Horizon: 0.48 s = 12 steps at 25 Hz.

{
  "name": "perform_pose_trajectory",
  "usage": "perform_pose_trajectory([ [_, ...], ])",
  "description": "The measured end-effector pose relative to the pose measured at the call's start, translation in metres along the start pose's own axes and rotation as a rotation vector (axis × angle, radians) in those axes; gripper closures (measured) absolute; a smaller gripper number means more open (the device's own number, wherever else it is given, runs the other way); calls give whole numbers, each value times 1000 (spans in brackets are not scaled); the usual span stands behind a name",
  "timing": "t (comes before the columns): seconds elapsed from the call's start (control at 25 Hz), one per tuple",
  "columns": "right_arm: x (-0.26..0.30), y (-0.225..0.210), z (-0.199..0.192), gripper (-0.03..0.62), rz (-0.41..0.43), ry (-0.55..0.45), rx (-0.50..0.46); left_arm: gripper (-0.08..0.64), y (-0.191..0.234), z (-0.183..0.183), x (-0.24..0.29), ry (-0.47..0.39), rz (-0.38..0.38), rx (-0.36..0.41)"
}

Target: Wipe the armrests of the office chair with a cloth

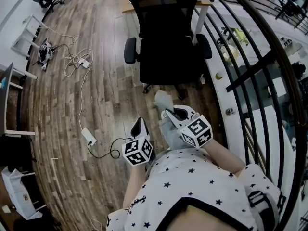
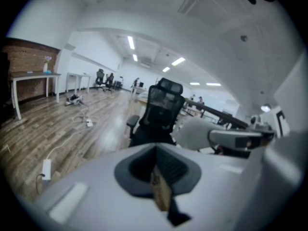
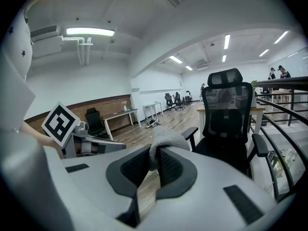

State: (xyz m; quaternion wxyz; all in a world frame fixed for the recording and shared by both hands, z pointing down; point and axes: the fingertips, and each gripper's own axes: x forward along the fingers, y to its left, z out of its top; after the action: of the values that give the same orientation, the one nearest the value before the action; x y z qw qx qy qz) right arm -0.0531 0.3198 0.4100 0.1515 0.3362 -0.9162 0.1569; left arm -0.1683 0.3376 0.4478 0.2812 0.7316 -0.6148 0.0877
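Two tongs are held low in front of the person, side by side, above the wooden floor [image 1: 57, 105]. The right tongs [image 3: 156, 150] are closed on a grey cloth [image 3: 166, 137]: a fold of it is pinched at the tips, and the rest bunches up past them. In the head view the cloth [image 1: 163, 100] shows as a pale lump at the front of the right tongs [image 1: 169, 112], pointing towards the chair. The left tongs [image 2: 156, 147] hold nothing. Their pads are drawn together, with only a thin slit between them (the floor shows through it). In the head view the left tongs [image 1: 139, 127] sit just beside the right pair, a little nearer the person.

The black office chair [image 1: 168, 42] stands ahead on the floor, its seat turned towards the person and its mesh back on the far side. Its two armrests, one at the view's left [image 1: 130, 50] and one at the view's right [image 1: 204, 46], are well apart from both tongs and from the cloth. A wood-topped counter [image 1: 126, 5] stands behind the chair, and a black railing [image 1: 250, 71] runs along the right. A white power strip [image 1: 89, 136] with its trailing cable lies on the floor to the left of the tongs.
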Motion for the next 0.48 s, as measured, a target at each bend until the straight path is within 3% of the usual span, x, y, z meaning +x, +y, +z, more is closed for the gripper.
perform_pose_trajectory([
  [0.48, 74, -51, 66, 561, 63, 2, -43, 554, 31, 66, 55, -15, 70, -18],
])
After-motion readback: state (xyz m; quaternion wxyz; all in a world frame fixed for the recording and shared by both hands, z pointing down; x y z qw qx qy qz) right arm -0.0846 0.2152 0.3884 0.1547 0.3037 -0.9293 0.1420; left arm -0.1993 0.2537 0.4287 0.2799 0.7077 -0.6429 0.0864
